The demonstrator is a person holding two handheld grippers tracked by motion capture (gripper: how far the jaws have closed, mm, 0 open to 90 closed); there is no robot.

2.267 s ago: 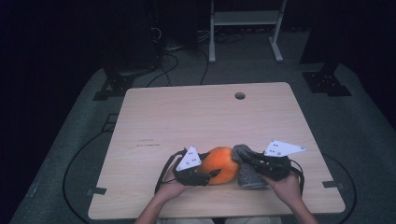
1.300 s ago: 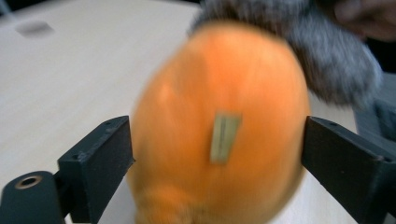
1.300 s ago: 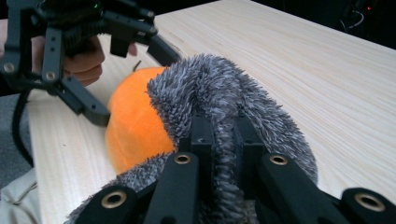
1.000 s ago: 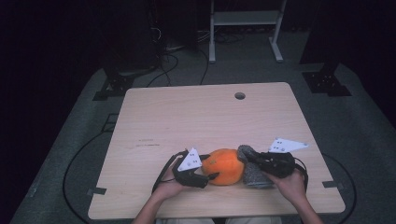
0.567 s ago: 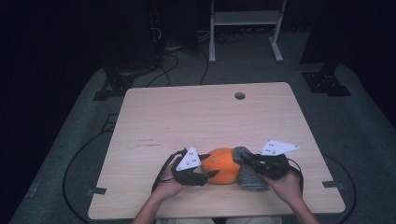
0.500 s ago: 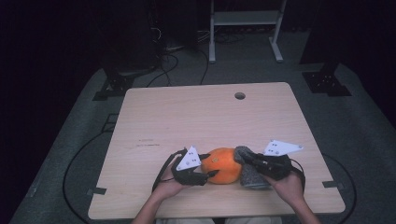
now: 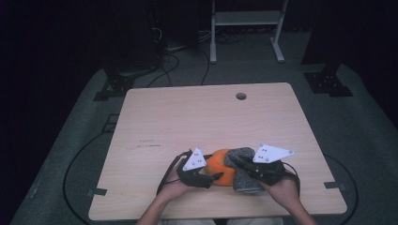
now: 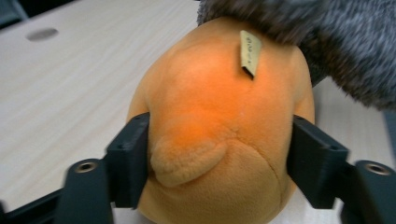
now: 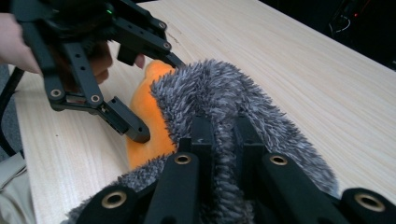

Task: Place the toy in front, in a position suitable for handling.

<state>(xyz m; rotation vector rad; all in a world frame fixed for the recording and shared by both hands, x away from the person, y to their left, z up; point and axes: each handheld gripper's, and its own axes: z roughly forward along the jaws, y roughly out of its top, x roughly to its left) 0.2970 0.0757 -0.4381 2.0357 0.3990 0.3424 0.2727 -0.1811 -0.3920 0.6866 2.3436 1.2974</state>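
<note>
An orange plush toy (image 7: 219, 165) lies near the table's front edge, with a grey fuzzy cover (image 7: 245, 182) draped over its right side. My left gripper (image 7: 217, 176) has the plush (image 8: 219, 116) between its jaws. The jaws have just been opening a little, and the pads (image 8: 130, 154) still press into its sides. My right gripper (image 7: 234, 161) is shut on a fold of the grey fuzzy cover (image 9: 224, 93), pinching it between its closed jaws (image 9: 223, 133). In the right gripper view the left gripper (image 9: 156, 95) straddles the orange plush (image 9: 149, 121).
The light wooden table (image 7: 187, 117) has a round cable hole (image 7: 241, 96) at its far side. Black cables (image 7: 80, 159) loop over the grey floor mat on the left. A white rack's legs (image 7: 244, 28) stand beyond the table.
My right gripper has shifted a little to the left with the grey cover, closer over the orange plush. The left hand has stayed in place on the plush.
</note>
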